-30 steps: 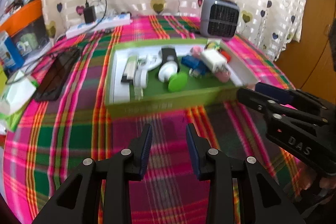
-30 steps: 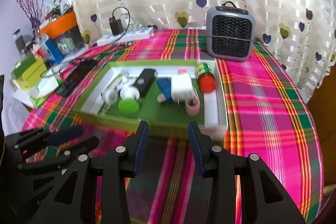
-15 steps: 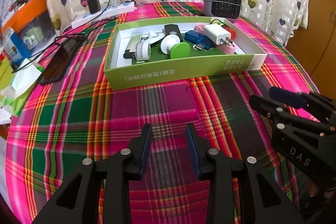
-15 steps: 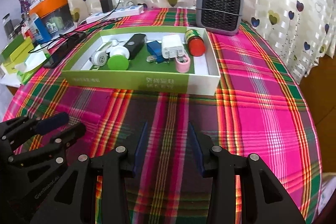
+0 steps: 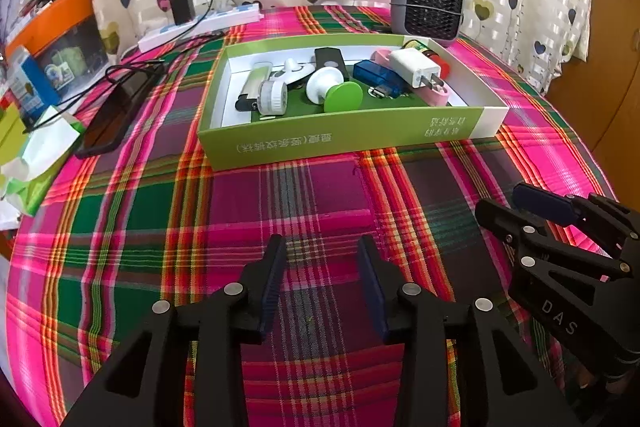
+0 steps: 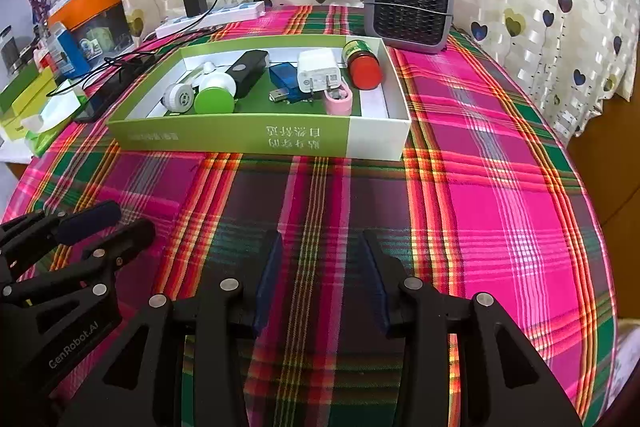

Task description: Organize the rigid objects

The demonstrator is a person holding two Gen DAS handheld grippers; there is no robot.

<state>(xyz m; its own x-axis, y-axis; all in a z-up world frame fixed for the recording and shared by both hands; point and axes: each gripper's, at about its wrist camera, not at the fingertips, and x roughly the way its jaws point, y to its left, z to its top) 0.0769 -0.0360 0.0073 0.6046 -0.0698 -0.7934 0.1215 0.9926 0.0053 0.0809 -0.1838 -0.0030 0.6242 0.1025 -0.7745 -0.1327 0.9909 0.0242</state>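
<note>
A green and white cardboard box (image 5: pixel 280 143) (image 6: pixel 224 137) sits mid-table on the plaid cloth. It holds several small objects: a white charger plug (image 5: pixel 416 69) (image 6: pixel 318 75), a blue USB device (image 5: pixel 378 77) (image 6: pixel 284 79), a green round cap (image 5: pixel 343 99) (image 6: pixel 214 101), a black bar (image 6: pixel 248 69), a red-capped jar (image 6: pixel 362 65), a pink ring (image 6: pixel 339 103). My left gripper (image 5: pixel 320 251) is open and empty, well in front of the box. My right gripper (image 6: pixel 320 251) is open and empty, also short of the box.
A grey fan heater (image 5: pixel 428 5) (image 6: pixel 408 7) stands behind the box. A power strip with charger (image 5: pixel 200 23) lies at the back left. A dark phone (image 5: pixel 116 111), tissues and boxes (image 5: pixel 24 91) crowd the left edge. The table edge curves away at right.
Both grippers have pulled back from the box toward the near edge of the table. They stay open and empty. The box and its contents have not moved.
</note>
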